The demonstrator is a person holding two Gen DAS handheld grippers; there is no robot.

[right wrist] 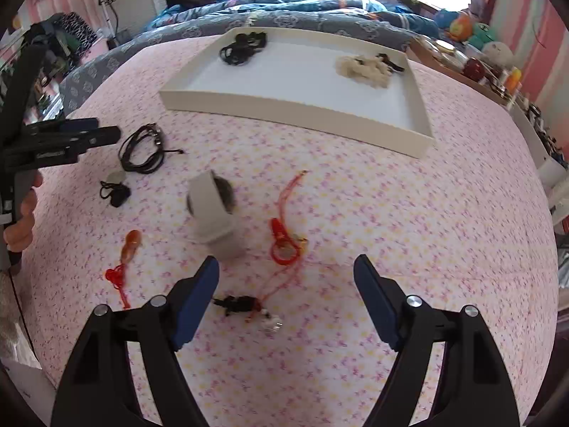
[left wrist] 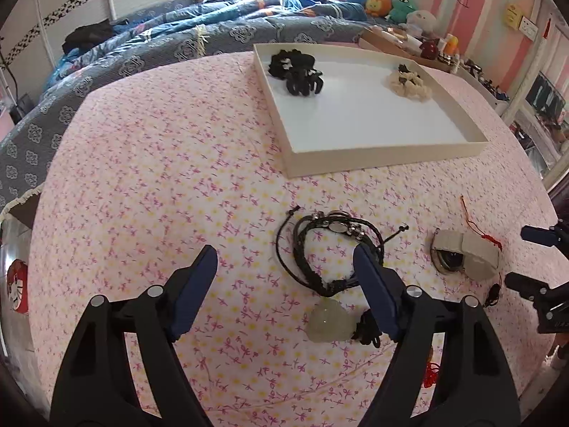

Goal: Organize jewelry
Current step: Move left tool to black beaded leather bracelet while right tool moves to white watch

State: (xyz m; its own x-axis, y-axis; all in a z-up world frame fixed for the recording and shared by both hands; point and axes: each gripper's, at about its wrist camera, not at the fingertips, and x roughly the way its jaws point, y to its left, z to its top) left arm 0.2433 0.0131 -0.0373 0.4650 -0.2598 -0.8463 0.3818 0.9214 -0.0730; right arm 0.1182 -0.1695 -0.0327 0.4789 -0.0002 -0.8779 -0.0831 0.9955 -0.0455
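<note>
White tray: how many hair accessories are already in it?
3, as far as shows: a black scrunchie and black claw clip touching at the white tray's far-left corner, a cream scrunchie far right.

A matt cotton-like printed bedsheet is seen under a smooth matt white cardboard-like tray, braided black cord bracelets, a translucent glossy stone pendant and fluffy cream scrunchie.

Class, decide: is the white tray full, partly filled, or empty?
Partly filled. The white tray holds only black hair ties and a cream scrunchie; most of its floor is bare.
</note>
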